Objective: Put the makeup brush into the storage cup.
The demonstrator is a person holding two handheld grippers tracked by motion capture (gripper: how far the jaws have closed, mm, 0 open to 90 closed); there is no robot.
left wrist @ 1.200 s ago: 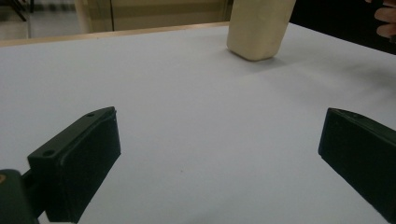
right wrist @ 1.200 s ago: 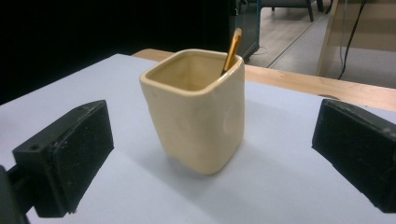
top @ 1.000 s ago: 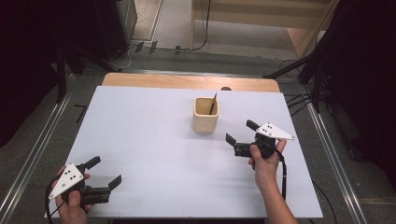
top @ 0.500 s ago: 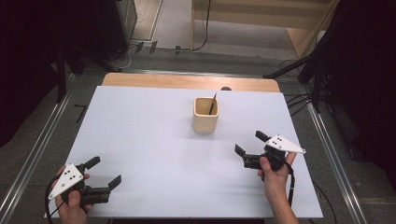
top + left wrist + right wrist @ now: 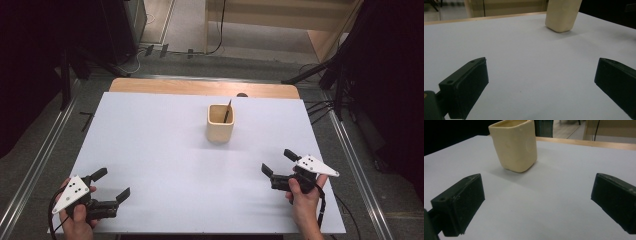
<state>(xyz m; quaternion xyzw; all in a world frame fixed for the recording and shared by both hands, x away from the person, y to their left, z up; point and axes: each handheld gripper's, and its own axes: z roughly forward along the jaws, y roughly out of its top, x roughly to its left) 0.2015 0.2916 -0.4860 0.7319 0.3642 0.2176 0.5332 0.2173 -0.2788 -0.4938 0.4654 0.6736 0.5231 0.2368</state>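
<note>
Since both grippers are empty, the cream square cup [image 5: 220,123] is judged stiff, smooth, perhaps slippery | stood mid-table, far half, dark stick [image 5: 227,111] inside | right gripper [image 5: 280,168] nearer, jaws wide apart | left gripper [image 5: 111,185] likewise spread | hold advised across flat opposite walls.

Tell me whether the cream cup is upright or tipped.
Upright: the cream cup stands on its base, mouth up, with a dark stick leaning inside.

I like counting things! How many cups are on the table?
1. The cream cup stands toward the far middle of the white table, with a dark stick leaning inside. No other cups show.
</note>
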